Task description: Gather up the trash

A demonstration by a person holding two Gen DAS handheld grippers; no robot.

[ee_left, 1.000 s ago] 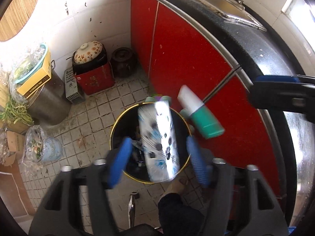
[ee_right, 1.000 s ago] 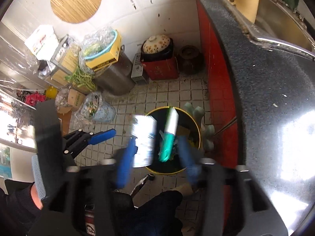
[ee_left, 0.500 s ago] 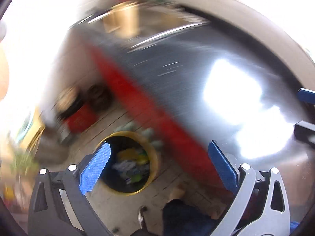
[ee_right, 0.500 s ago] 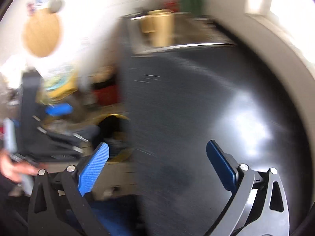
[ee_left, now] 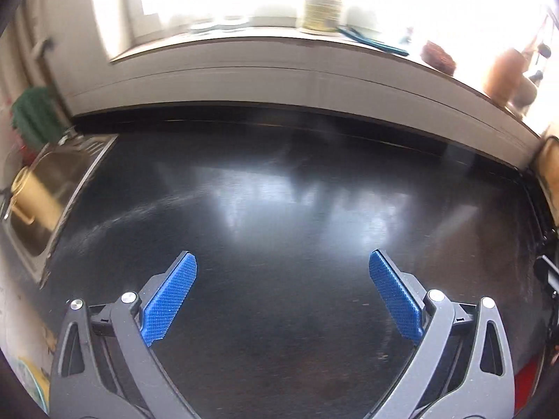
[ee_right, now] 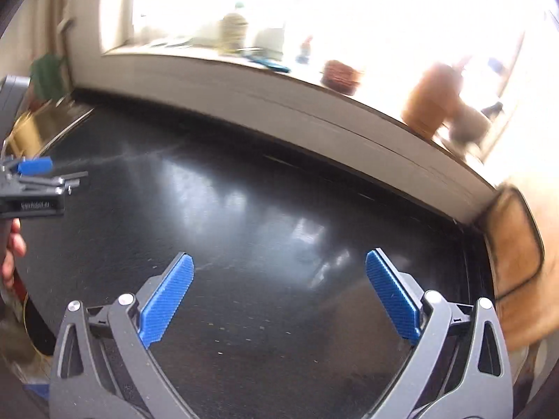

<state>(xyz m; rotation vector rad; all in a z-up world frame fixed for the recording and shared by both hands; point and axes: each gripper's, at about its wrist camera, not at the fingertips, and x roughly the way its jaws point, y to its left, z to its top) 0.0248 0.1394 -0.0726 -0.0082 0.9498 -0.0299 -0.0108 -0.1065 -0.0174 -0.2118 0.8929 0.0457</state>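
Trash is not visible on the black counter (ee_left: 279, 209); your left hand-held gripper (ee_left: 283, 269) and right hand-held gripper (ee_right: 279, 267) both hover spread wide and empty, sink (ee_left: 38, 202) at frame left

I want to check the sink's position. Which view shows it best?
The left wrist view: the sink shows its basin and rim at the counter's left end. The right wrist view catches only a blurred sliver behind the left gripper.

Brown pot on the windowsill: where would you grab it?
Probably across its round sides, coming from the front over the counter: the brown pot stands upright on the windowsill with bright window behind. It is too blurred to show any handle.
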